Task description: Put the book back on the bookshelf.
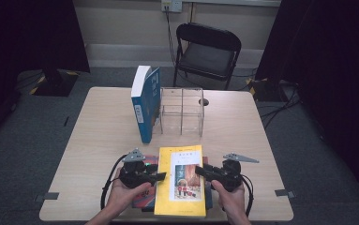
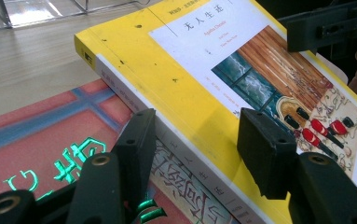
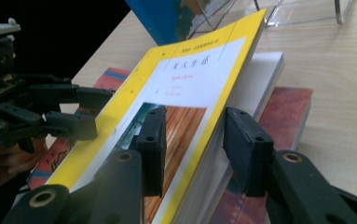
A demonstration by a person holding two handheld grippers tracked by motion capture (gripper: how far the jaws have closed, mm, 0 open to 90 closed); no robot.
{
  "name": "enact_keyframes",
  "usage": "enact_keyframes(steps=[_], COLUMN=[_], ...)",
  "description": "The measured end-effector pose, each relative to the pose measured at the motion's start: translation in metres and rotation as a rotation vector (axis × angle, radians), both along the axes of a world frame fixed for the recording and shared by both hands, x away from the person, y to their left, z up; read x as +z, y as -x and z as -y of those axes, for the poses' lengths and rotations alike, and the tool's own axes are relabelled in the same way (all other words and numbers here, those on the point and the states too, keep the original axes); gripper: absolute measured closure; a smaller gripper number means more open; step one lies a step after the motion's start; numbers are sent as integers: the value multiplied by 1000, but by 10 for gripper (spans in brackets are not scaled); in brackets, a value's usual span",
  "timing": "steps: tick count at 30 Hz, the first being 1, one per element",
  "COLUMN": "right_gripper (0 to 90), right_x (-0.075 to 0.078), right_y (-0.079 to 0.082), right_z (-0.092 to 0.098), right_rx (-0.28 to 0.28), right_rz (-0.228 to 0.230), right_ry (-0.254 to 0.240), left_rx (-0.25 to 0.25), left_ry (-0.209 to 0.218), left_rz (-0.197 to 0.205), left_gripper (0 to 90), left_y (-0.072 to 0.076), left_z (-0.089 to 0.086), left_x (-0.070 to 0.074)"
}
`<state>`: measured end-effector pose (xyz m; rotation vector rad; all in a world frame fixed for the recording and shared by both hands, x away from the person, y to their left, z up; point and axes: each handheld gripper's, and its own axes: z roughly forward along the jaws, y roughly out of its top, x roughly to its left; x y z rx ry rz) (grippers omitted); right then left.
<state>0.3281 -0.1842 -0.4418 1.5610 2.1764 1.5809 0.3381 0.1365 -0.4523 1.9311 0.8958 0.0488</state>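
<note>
A yellow book with a picture on its cover lies on top of a red book near the table's front edge. My left gripper closes on its spine side; in the left gripper view the gripper has one jaw against the spine and the other on the yellow book's cover, above the red book. My right gripper holds the opposite long edge. In the right gripper view that gripper has one jaw on the yellow book's cover and one at its page edge, which sits tilted up over the red book.
A blue book stands upright against a clear acrylic rack at the middle of the wooden table. A black folding chair stands behind the table. White page edges show beneath the yellow cover.
</note>
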Motion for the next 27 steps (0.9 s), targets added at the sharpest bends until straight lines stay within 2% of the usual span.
enact_keyframes(steps=[4,5,9,10,12,16,22,24,25,27], right_gripper=[603,602,591,595,582,561,528,560,612,685], right_x=[0,0,0,-2,-5,-8,-10,-9,-9,-11], right_y=[6,7,4,-1,-6,-18,-34,-35,-36,-38], right_z=[2,2,0,-3,-10,-20,-29,-32,-33,-33], right_rx=[22,26,48,73,84,107,165,182,184,203], right_rz=[-21,-29,-26,-46,-56,-70,-87,-79,-80,-90], right_ry=[-26,-27,-32,-70,-53,-54,-86,-61,-55,-72], left_rx=[-10,-25,-23,-29,-27,-29,-30,-33,-30,-26], left_ry=[-10,-35,-38,-39,-41,-34,-37,-43,-48,-43], left_rz=[16,33,27,23,23,11,19,8,11,15], left_gripper=[411,387,358,357,357,359,336,332,331,331], left_y=[1,2,2,1,1,0,-3,-4,-5,-6], left_z=[2,4,6,5,6,5,6,6,7,7], left_x=[0,1,2,2,2,2,2,3,3,3])
